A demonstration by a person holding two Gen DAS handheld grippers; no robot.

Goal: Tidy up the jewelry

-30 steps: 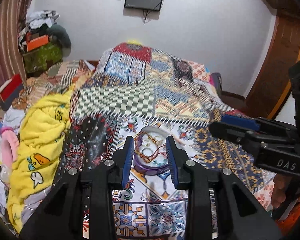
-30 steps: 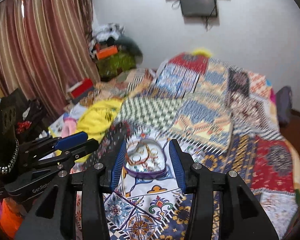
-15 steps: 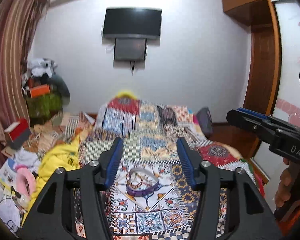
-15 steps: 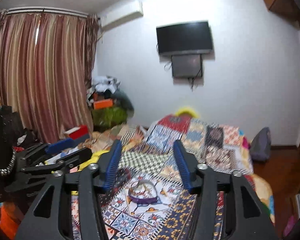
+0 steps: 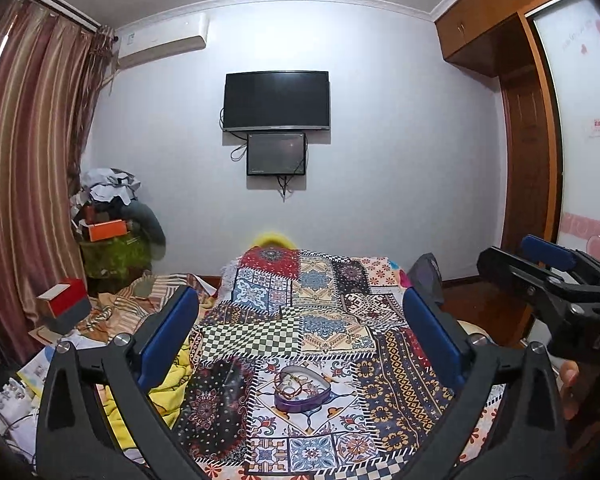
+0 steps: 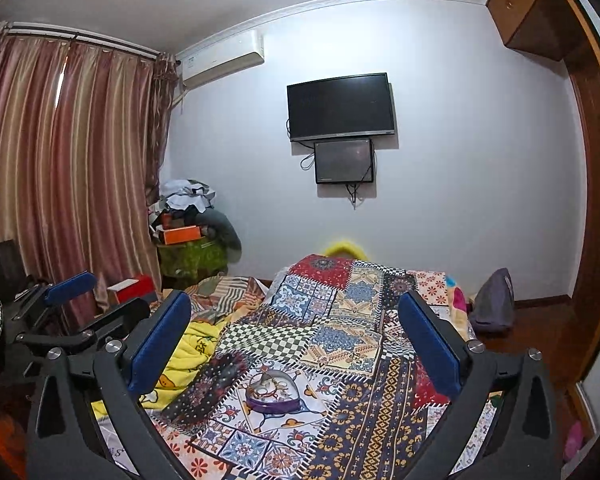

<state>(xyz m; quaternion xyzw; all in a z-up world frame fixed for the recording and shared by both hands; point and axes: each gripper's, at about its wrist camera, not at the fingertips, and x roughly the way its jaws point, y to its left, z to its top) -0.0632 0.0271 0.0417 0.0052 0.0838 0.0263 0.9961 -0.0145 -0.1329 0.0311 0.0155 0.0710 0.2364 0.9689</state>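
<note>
A lived-in home bedroom. Straight ahead past the jaws lies a bed (image 5: 324, 320) under a patchwork quilt (image 5: 300, 336), its far end towards a pale wall carrying a television (image 5: 277, 100). Left of the jaws hang striped curtains (image 5: 24, 184) beside piled clothes and boxes (image 5: 112, 220); to their right stands a wooden wardrobe (image 5: 524, 184). An air conditioner (image 5: 162, 42) sits high on the wall.

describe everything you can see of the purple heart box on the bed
The purple heart box is a shallow, heart-shaped tin with a purple side wall and a pale rim. It has no lid on and sits flat on the patchwork bedspread, on a white patterned square. Inside lies a tangle of jewelry: reddish and gold-coloured bangles and chains, too small to sort out. Nothing but the cloth touches it. In the right wrist view it shows the same way, well clear of both grippers.
</note>
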